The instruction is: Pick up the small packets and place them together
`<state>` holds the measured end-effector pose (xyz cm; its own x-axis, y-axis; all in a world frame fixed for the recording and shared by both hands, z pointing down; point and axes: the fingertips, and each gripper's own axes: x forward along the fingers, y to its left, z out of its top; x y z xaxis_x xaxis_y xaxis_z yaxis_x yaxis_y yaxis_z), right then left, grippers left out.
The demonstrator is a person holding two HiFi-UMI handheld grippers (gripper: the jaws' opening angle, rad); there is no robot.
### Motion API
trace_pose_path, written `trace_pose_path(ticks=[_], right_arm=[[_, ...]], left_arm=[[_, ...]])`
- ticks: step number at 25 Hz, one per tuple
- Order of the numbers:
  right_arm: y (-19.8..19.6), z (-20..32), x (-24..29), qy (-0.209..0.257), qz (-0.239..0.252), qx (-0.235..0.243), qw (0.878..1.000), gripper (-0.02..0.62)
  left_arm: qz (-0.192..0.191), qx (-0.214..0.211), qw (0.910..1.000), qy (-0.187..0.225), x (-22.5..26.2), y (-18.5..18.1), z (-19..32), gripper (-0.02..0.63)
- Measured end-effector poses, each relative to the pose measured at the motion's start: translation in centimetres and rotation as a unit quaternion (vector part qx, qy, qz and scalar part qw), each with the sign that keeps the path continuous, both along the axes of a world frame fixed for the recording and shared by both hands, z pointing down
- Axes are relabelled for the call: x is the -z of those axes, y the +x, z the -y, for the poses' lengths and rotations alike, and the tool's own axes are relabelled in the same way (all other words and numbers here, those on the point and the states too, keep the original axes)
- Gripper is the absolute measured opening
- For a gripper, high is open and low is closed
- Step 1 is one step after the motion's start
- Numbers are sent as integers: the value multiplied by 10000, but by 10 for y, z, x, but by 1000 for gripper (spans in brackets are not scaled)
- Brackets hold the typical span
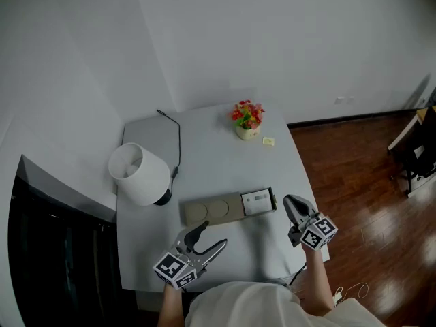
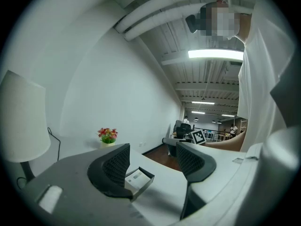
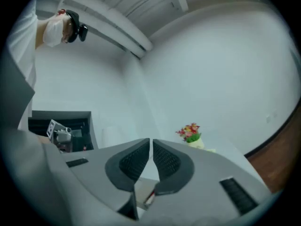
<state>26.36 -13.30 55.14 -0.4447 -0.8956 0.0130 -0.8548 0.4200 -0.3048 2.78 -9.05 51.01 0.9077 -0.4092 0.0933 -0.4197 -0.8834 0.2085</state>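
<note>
An open office hall — ceiling strip lights (image 2: 215, 54), desks (image 2: 170, 141) beyond the white table (image 1: 204, 148).

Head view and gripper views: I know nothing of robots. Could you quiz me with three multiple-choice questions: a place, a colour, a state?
1. Where does the flower pot stand?
A) on the floor
B) near the table's far edge
C) at the near edge, beside the person

2. What colour is the lampshade?
A) white
B) red
C) black

3. How do the right gripper's jaws stand?
A) wide apart
B) clamped on a cable
C) closed together

Answers:
1 B: the head view shows it by the far edge.
2 A: the shade is plain white.
3 C: the right gripper view shows them nearly touching, with nothing between.
</note>
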Motion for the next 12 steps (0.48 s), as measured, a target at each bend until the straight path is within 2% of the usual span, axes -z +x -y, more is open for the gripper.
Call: trace_pose_path(ticks=[5,9,10,11,12], right_arm=[[-83,-35,55,764,-275,447,9957,38],[-108,-52,75,1090,-423,363,9925,43],[-110,-53,72,1038,-504,350,9927,70],[-111,-53,67,952,-566,355,9932,226],[-112,-54,64,877,-618,381,9935,305]], left_arm=[[-255,-38,9996,61,14,-13,-6,296],[-164,80,9996,225,15,-27,-9,296],[-135,135,9995,259,15,-31,-9,296],[-110,192,9993,285,14,-35,-9,296],[-92,240,9992,303,14,-38,-9,296]])
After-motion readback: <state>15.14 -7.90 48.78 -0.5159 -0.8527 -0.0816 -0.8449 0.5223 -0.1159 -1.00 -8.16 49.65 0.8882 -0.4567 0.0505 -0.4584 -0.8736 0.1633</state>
